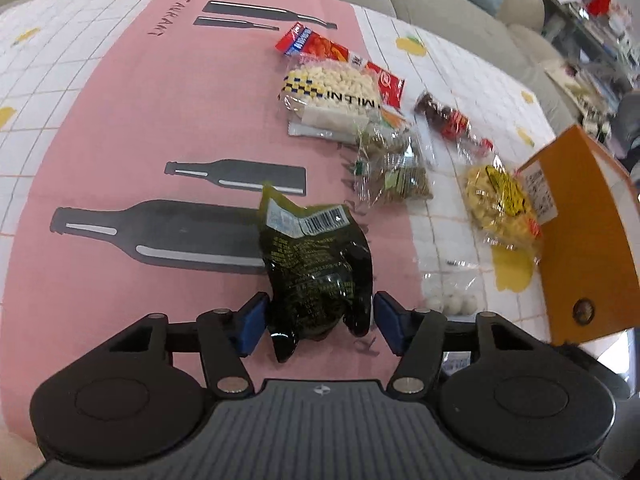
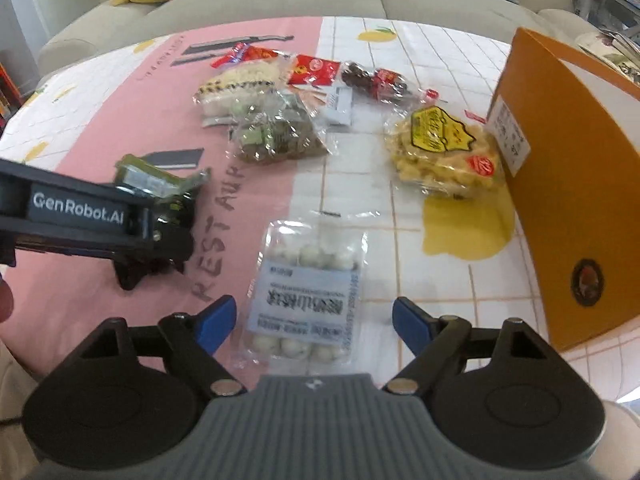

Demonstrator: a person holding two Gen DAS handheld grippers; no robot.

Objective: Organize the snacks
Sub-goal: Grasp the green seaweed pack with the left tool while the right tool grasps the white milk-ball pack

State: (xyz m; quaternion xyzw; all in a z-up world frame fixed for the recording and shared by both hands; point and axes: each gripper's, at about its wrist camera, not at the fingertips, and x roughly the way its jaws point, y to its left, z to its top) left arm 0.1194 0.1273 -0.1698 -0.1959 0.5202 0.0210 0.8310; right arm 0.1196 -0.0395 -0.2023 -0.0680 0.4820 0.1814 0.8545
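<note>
Blue pads of the left gripper (image 1: 320, 322) are sitting on either side of a dark green snack pouch (image 1: 316, 264), touching or nearly touching its sides; cannot tell if they are actually squeezing it, and the pouch is lying barcode-end far on the pink part of the tablecloth (image 1: 120, 120). Right gripper (image 2: 314, 320) is hanging released, jaws spread wide, over a clear pack of white balls (image 2: 306, 292) that is lying flat between the pads with gaps on both sides, touching neither. Far of that pack, a yellow puff bag (image 2: 444, 152) is leaning just beside the orange box (image 2: 576, 184) standing at the right. Farther back, a clear bag of green-wrapped pieces (image 2: 276, 132), a bag of white pellets (image 1: 332, 88), red packets (image 1: 308, 42) and a dark-and-red candy bag (image 2: 376, 80) are clustering near mid-table.
</note>
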